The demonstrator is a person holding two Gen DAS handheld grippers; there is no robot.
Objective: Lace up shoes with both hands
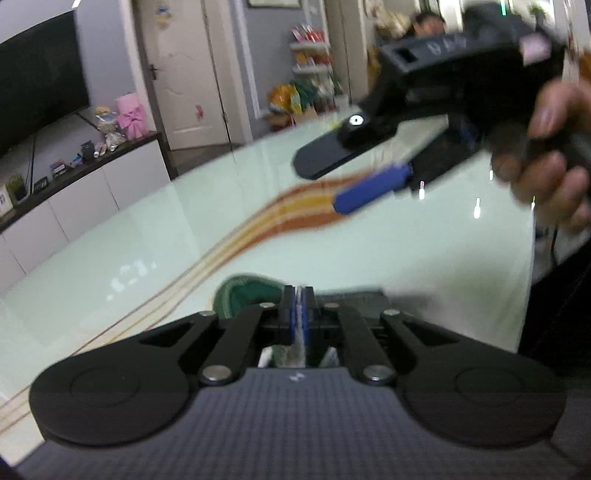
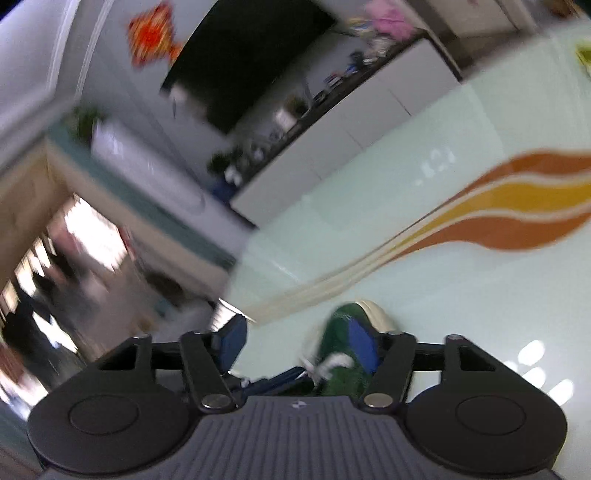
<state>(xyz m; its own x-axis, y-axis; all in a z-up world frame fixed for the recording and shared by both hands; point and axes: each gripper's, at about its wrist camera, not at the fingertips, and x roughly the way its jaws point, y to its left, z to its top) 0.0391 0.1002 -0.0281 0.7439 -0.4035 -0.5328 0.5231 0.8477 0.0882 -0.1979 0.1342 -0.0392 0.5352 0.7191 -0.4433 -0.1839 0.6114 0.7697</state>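
Note:
A green shoe (image 1: 242, 293) lies on the pale glass table (image 1: 147, 229), mostly hidden behind my left gripper (image 1: 298, 314). That gripper is shut, with a strip of white lace (image 1: 300, 338) pinched between its blue pads. My right gripper (image 1: 325, 184) hovers above the table at the upper right, held by a hand (image 1: 546, 162), its fingers spread. In the right wrist view, the right gripper (image 2: 297, 341) is open above the shoe (image 2: 341, 325). Its right pad (image 2: 364, 345) is in front of the shoe's toe, and white lace (image 2: 332, 360) shows just below. This view is motion-blurred.
Orange and yellow wave stripes (image 1: 295, 210) run across the table. Beyond its far edge are a low white cabinet (image 1: 81, 195) with small items, a dark TV (image 1: 37, 85), a white door (image 1: 184, 66) and a person (image 1: 428, 22) at the back.

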